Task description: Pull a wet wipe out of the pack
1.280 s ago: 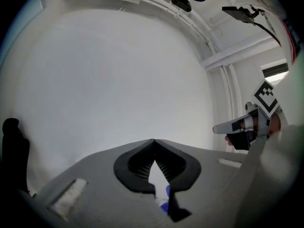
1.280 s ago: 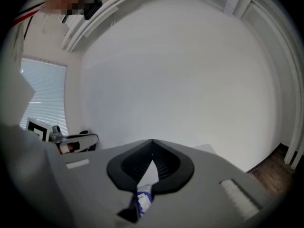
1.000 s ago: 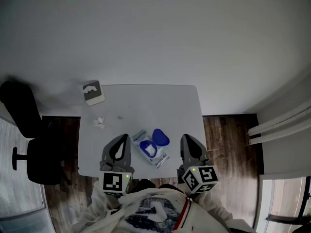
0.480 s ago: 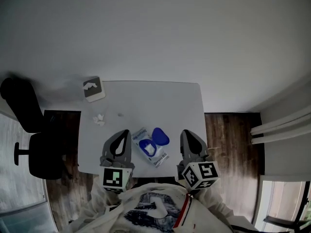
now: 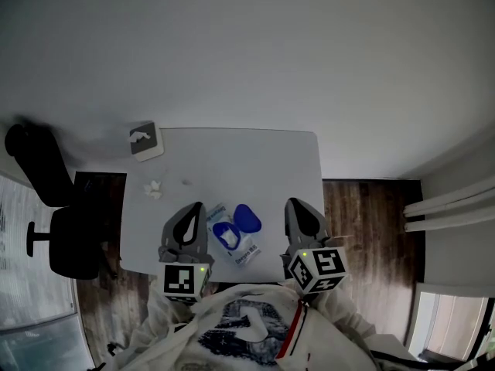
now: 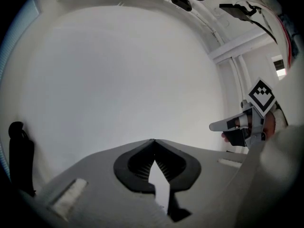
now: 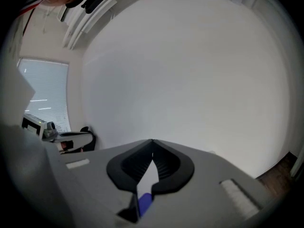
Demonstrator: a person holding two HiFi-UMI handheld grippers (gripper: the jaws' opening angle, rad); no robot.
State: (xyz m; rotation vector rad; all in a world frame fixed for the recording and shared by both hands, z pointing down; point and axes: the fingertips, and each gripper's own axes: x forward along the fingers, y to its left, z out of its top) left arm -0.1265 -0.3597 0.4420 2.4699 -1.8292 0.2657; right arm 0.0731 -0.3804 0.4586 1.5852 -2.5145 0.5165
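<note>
Wipe pack (image 5: pixel 246 253): blue lid (image 5: pixel 247 219) open, white wipe (image 5: pixel 227 236) showing. Left hand-held gripper (image 5: pixel 196 208), right hand-held gripper (image 5: pixel 293 204): both closed, empty.

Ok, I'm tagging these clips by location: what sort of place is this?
Probably a small office or home workroom: a plain white table, a black swivel office chair beside it, a wood-plank floor and a bare white wall.
</note>
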